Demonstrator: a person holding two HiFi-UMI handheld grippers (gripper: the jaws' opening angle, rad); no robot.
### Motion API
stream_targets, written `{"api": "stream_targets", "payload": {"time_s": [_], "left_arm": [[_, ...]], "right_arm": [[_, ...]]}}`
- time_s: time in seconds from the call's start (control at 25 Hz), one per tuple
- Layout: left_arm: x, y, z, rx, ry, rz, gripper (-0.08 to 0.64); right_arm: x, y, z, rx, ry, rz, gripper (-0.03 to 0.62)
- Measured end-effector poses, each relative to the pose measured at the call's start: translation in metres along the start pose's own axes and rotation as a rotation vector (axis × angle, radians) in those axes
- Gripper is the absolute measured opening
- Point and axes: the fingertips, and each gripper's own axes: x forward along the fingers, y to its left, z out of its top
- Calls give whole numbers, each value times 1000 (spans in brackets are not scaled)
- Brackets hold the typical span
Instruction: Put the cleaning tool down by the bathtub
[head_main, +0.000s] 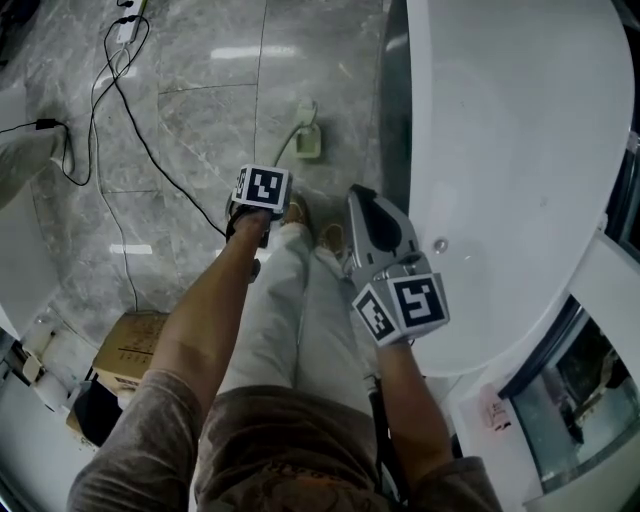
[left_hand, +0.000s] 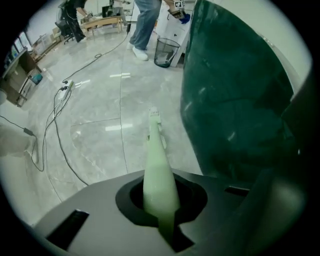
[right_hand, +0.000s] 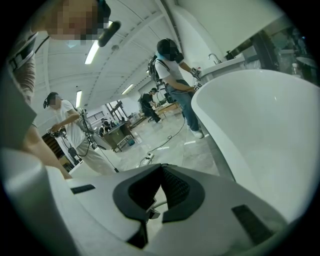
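Setting the cleaning tool (head_main: 307, 143) down beside the bathtub (head_main: 520, 150).
Clamps the pale green handle tight in the left gripper (head_main: 262, 190), brush head low over the floor (head_main: 200, 100), near the tub wall. Best to lower until the head rests flat, lay the handle along the tub, clear of the cable (head_main: 150, 150), and only then let go. Reaches the left forearm straight down and forward; holds the right gripper (head_main: 365, 205) pinched together on nothing, beside the rim, elbow tucked.
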Motion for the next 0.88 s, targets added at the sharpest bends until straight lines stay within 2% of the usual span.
{"api": "stream_targets", "payload": {"time_s": [0.24,0.44,0.88], "left_arm": [[20,3,-18,-28,157,-2,12],[35,-1,-23,-31,233,-21,12],[59,1,-5,-16,335,-12,12]], "right_arm": [[-1,-6,-10,17,14,-3,0],[-3,-15,-14,35,18,-8,0],[-2,-29,-21,63,20,-14,0]]}}
